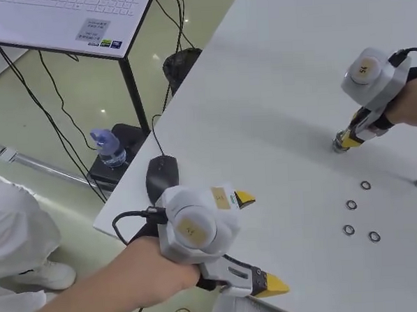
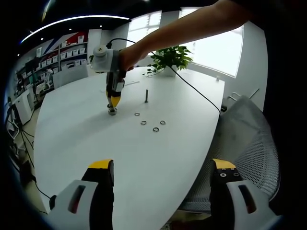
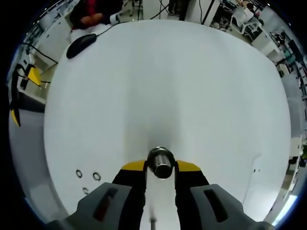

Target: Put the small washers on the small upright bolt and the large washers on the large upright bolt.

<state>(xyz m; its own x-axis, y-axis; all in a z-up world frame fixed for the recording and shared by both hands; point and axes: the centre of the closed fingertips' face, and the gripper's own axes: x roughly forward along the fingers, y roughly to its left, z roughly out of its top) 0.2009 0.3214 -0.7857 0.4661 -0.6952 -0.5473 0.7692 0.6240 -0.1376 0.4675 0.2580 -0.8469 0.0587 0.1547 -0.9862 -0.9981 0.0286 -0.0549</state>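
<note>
Clamping large upright bolt (image 3: 161, 162): right gripper (image 3: 161, 167).

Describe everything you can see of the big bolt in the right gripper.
The big bolt is a thick, shiny grey metal cylinder with a round top, standing upright on the white table. The right gripper holds it between its yellow-tipped jaws. Four washers lie nearby, not touching it.

Head view: high over near table (image 1: 275, 89) edge, looking steeply down, floor (image 1: 79, 86) at left. Left gripper view: low at that edge, facing across table toward washers (image 2: 143, 122) and right gripper (image 2: 113, 106), both well off. Right gripper view: close over large bolt (image 3: 160, 163), facing back toward mouse (image 3: 79, 45). All three share washers.
</note>
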